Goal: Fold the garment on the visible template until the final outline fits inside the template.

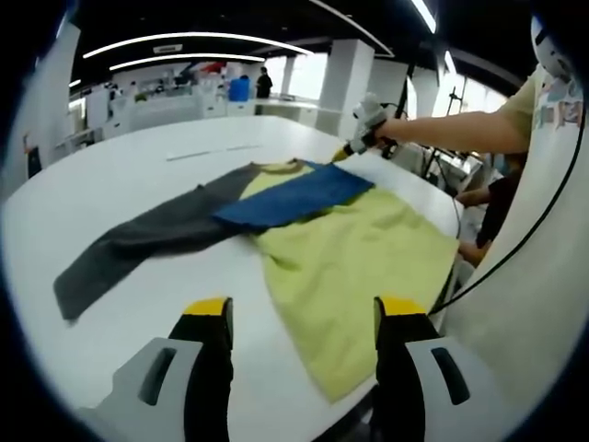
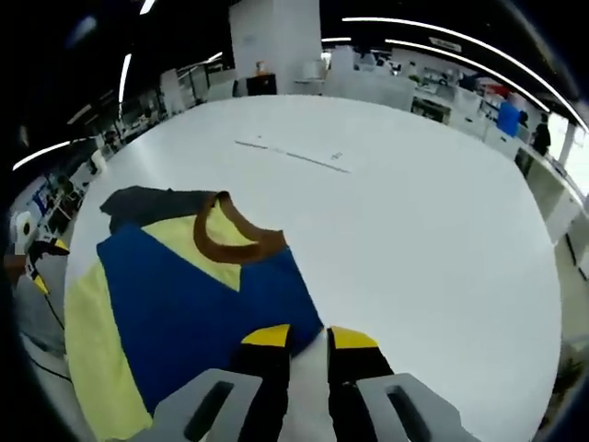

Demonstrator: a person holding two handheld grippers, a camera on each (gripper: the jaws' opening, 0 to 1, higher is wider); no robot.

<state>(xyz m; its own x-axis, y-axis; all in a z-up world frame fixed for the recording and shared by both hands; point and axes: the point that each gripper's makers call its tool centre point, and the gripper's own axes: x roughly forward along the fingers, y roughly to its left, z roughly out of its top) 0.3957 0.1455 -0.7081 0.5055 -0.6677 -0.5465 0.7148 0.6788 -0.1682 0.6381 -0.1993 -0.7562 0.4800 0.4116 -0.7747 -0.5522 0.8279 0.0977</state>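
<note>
Near the table's [image 1: 110, 175] front edge lies the garment [image 1: 359, 258], its grey sleeve [image 1: 138, 244] stretched out sideways, its blue sleeve [image 2: 198, 308] folded across the yellow body. The right gripper [image 2: 299, 343], nearly clenched, pinches the blue sleeve's edge at the shoulder. The left gripper [image 1: 302, 308] hangs released just short of the hem, nearer the grey sleeve.
</note>
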